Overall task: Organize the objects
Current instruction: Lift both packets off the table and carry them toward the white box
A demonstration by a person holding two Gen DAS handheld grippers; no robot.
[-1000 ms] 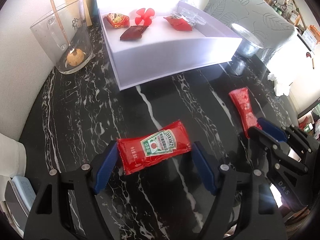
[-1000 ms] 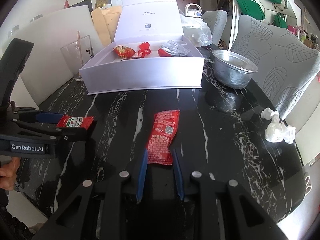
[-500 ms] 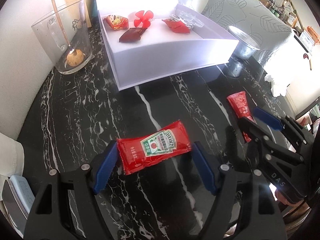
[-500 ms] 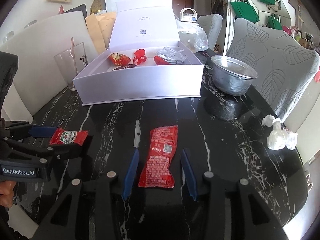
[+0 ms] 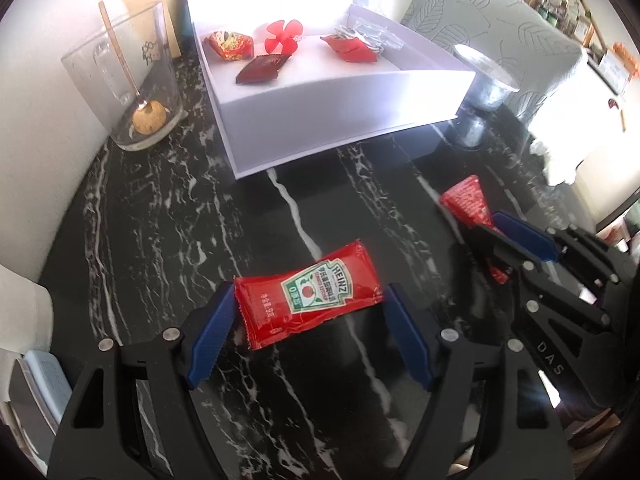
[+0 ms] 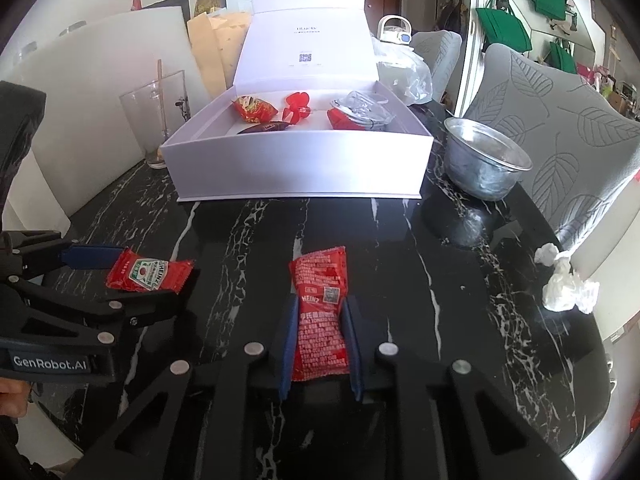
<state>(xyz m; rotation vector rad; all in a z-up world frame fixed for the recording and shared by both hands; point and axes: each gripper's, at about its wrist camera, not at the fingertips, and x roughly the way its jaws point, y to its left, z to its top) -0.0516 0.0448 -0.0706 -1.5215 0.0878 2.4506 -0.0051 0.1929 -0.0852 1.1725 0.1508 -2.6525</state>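
A red Heinz ketchup packet (image 5: 308, 294) lies label-up on the black marble table between the fingers of my left gripper (image 5: 306, 334); the jaws stand wide, touching its ends at most. It also shows in the right wrist view (image 6: 148, 276). My right gripper (image 6: 319, 344) is shut on a second red ketchup packet (image 6: 320, 312), lying back-side up, also seen in the left wrist view (image 5: 468, 202). An open white box (image 6: 296, 172) behind holds several red packets and a clear wrapper.
A glass tumbler with a stick (image 5: 132, 80) stands left of the box. A metal bowl (image 6: 484, 164) stands right of it. Crumpled tissue (image 6: 564, 280) lies near the table's right edge. Chairs surround the table.
My right gripper opened around the second packet half a second ago and has now closed on it. The left gripper and its packet have stayed put.
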